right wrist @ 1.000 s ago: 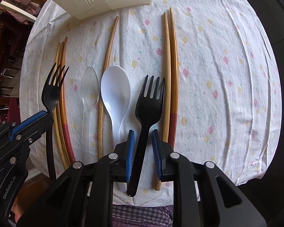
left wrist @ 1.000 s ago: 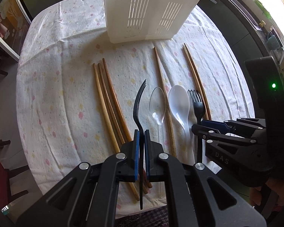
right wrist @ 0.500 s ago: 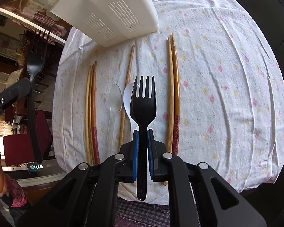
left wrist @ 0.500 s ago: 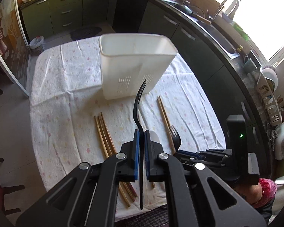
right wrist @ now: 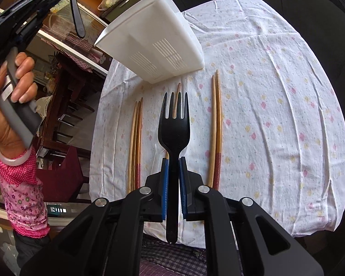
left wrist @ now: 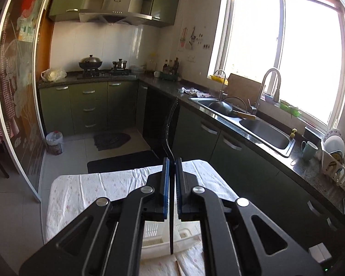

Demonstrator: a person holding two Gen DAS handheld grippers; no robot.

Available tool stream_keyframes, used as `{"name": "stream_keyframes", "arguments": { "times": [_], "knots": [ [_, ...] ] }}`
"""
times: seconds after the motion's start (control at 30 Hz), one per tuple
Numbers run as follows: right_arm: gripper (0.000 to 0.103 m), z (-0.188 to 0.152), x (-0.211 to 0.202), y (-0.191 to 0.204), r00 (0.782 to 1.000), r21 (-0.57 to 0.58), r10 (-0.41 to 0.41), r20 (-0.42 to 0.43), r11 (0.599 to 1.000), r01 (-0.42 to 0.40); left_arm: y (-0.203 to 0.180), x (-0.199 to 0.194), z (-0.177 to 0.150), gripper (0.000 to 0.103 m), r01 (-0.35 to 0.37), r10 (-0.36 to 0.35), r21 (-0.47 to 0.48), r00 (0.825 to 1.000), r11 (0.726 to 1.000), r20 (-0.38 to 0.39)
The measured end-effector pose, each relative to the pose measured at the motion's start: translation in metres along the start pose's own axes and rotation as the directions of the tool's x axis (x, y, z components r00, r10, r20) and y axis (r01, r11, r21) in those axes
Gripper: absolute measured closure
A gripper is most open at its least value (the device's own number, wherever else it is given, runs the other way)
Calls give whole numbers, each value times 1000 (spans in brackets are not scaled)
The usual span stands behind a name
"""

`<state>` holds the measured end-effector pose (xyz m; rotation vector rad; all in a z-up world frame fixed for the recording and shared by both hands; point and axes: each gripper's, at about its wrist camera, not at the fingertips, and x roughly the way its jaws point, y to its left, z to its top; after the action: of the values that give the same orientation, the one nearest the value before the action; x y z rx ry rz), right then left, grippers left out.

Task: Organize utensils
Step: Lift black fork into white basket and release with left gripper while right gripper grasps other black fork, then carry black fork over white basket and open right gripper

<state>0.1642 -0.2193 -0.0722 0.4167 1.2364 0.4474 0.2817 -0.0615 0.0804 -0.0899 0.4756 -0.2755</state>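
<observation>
My left gripper (left wrist: 172, 164) is shut on a black fork (left wrist: 171, 128) seen edge-on, raised high above the table. Part of the white utensil basket (left wrist: 154, 239) shows beneath its fingers. In the right wrist view my right gripper (right wrist: 173, 163) is shut on a second black fork (right wrist: 173, 126), tines up, lifted over the floral tablecloth (right wrist: 276, 115). The white basket (right wrist: 154, 46) stands at the table's far side. The left gripper (right wrist: 34, 2) appears top left with its fork handle (right wrist: 77, 11) hanging near the basket's rim. Wooden chopsticks (right wrist: 216, 126) and another set (right wrist: 135, 142) lie on the cloth.
A hand (right wrist: 9, 105) in a pink sleeve grips the left tool. Beyond the table are green cabinets (left wrist: 87, 108), a sink (left wrist: 253, 124) with a tap, a stove with pots (left wrist: 90, 63) and a bright window (left wrist: 287, 57). Dark chairs (right wrist: 66, 119) stand at the left.
Both grippers have risen with their forks. The left one tilted up from the table to face the kitchen. The right gripper closed on its fork and lifted it off the cloth.
</observation>
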Motion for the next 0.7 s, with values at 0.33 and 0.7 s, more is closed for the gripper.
{"name": "stream_keyframes", "arguments": {
  "times": [0.33,0.7],
  "knots": [
    [93,8,-26,5,998,-43,20,65,999,-17,12,36,-47,97,3,-4,14,999,1000,34],
    [93,54,-69,38,964,-118,73,255,992,-44,31,2,-60,70,14,-9,-61,997,998,74]
  ]
}}
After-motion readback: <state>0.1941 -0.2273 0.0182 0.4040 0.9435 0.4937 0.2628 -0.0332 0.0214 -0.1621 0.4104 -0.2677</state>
